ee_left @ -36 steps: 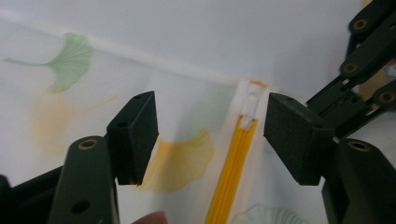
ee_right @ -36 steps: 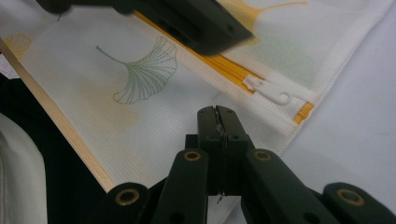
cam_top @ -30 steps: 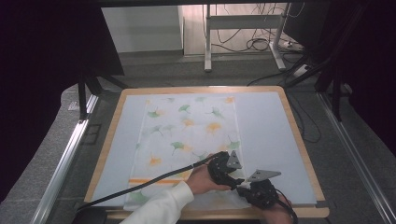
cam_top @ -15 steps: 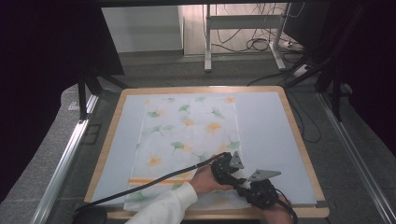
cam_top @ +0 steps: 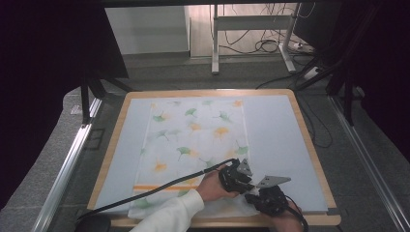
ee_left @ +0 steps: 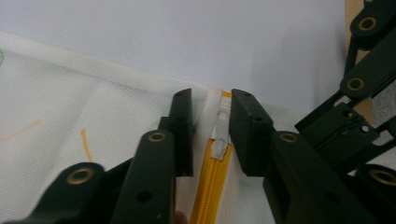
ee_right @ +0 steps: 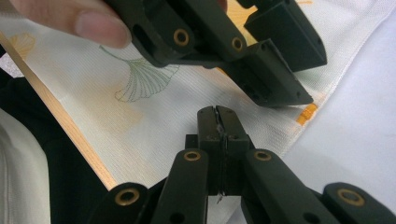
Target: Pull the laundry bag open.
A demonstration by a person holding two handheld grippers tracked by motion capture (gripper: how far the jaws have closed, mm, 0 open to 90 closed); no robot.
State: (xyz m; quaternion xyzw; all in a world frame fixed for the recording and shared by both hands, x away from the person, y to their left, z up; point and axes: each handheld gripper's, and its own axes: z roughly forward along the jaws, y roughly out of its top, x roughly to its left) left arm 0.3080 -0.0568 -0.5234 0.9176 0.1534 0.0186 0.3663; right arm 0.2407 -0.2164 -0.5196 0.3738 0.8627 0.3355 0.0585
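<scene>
Pale blue mat on a wooden-edged table [cam_top: 309, 145] holds a white leaf-printed mesh bag [cam_top: 193, 140]. At the bag's near right corner, the left gripper [ee_left: 211, 133] has just been closing around the zipper pull [ee_left: 219, 140] (orange zipper below it). Beside it, the right gripper [ee_right: 218, 122] pinches the bag's fabric, jaws pressed together.

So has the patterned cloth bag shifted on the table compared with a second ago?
No. In the high view the cloth bag keeps its place against the wooden table edge, and the orange stripe lies where it did.
</scene>
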